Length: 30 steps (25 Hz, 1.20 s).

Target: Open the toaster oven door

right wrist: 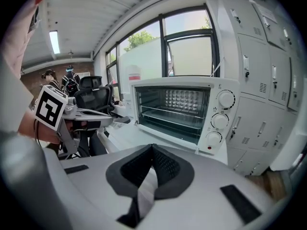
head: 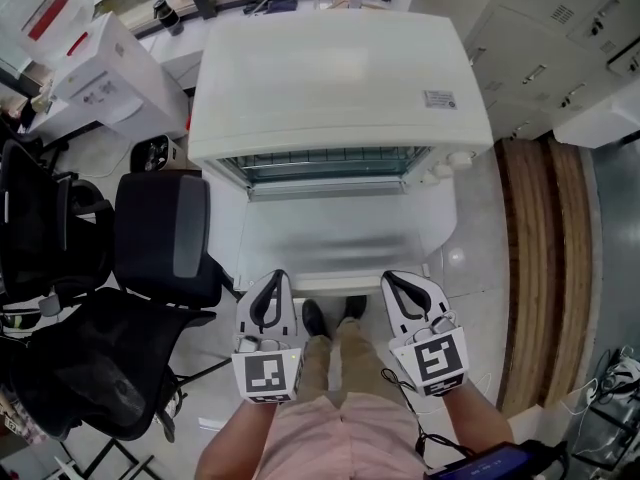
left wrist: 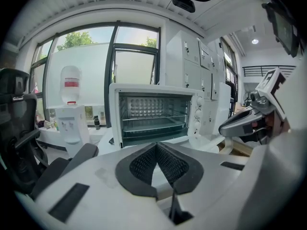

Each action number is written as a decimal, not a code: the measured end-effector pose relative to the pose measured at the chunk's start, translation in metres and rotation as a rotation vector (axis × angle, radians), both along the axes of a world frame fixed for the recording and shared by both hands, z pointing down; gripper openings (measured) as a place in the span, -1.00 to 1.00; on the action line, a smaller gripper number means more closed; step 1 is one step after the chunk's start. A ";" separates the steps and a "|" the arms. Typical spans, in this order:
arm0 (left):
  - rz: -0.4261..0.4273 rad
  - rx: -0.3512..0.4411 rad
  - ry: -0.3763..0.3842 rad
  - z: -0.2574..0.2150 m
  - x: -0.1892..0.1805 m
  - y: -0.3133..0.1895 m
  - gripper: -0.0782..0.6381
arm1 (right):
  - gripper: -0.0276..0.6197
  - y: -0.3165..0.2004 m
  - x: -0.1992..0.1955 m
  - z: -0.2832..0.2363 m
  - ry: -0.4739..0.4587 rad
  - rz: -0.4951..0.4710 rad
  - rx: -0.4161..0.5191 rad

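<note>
The boxy white metal toaster oven [head: 340,78] stands at twelve o'clock from the person, on a white worktop [head: 225,243]. Its glass-paned drop-down door [head: 340,238] lies flat, hinged down toward them. From both gripper views you look straight into the open cavity, with the wire rack [right wrist: 177,116] inside and three round white knobs [right wrist: 220,121] down the oven's right side.

The left tongs [head: 272,278] and the right tongs [head: 395,278] hover side by side at six o'clock, just short of the door's near edge and touching nothing. On each pair the dark ribbed pads are pressed tip to tip, with nothing caught between them. A black mesh office chair [head: 160,238] sits close at nine o'clock, and grey lockers [head: 560,28] stand at two o'clock.

By my reckoning the opening itself is done, since the door looks fully down. What's left is only to draw both tongs clear. If the door needs settling, that calls for a light downward touch on its front rail, keeping well off the glass and minding the chair at the left elbow.
</note>
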<state>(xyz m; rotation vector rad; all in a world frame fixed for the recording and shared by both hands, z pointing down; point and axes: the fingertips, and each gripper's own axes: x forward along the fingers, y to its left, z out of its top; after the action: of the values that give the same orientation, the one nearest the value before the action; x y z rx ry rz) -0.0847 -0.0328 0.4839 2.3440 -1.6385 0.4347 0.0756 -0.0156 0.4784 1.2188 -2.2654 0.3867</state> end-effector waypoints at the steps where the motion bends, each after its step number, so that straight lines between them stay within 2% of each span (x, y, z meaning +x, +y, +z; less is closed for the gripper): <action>1: 0.004 0.000 0.003 0.001 0.001 0.001 -0.75 | -0.91 0.001 0.000 0.002 0.000 0.002 0.000; 8: -0.002 -0.026 0.006 0.016 -0.002 0.009 -0.75 | -0.91 0.007 0.000 0.016 -0.009 0.017 -0.005; 12: 0.011 -0.008 0.019 0.020 0.000 0.012 -0.75 | -0.91 0.008 0.000 0.021 -0.036 0.025 0.007; 17: 0.018 -0.036 0.015 0.030 0.002 0.017 -0.75 | -0.91 0.012 0.004 0.030 -0.049 0.046 -0.013; 30: 0.029 -0.067 0.033 0.049 0.007 0.025 -0.75 | -0.91 0.021 0.006 0.048 -0.060 0.043 -0.033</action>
<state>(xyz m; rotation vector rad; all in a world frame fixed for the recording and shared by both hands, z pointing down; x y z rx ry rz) -0.0780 -0.0077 0.5327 2.3167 -1.5524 0.4476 0.0819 0.0053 0.5260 1.2558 -2.2769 0.4809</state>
